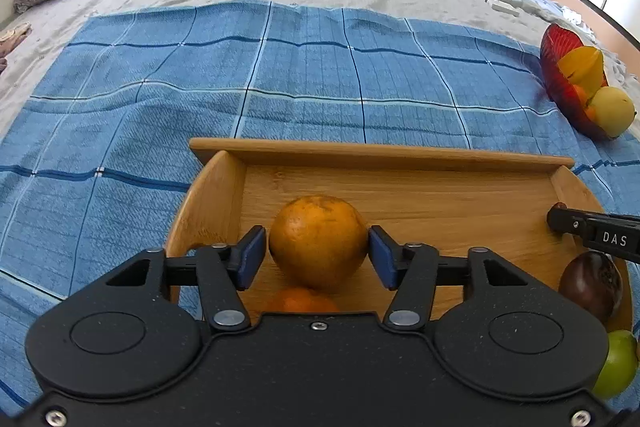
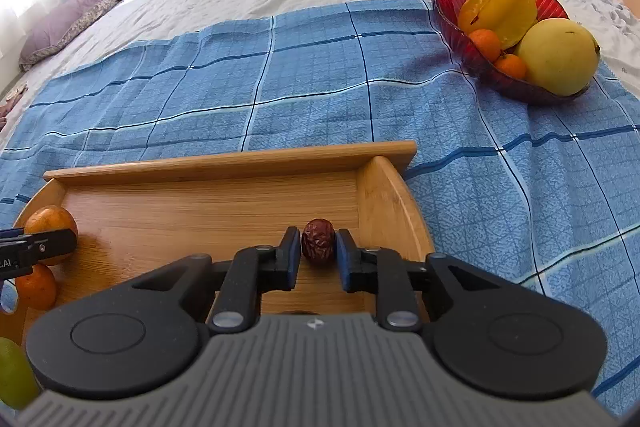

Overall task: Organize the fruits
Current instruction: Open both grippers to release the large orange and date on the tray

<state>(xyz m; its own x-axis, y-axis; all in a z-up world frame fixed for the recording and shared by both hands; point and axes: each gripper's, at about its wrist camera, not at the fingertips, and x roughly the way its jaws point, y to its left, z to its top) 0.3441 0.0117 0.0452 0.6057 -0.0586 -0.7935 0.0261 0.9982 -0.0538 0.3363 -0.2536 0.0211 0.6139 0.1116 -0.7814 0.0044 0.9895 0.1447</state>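
A wooden tray lies on a blue checked cloth. My left gripper is shut on a large orange over the tray's left part; a smaller orange lies below it. My right gripper is shut on a wrinkled red date near the tray's right wall. In the right wrist view the large orange and smaller orange show at left beside the left gripper's finger. A dark fruit and a green fruit sit at the tray's right.
A red glass bowl at the far right holds a starfruit, a yellow pear-like fruit and small oranges. The blue cloth covers a grey bed. Pillows and a pink blanket lie at the back.
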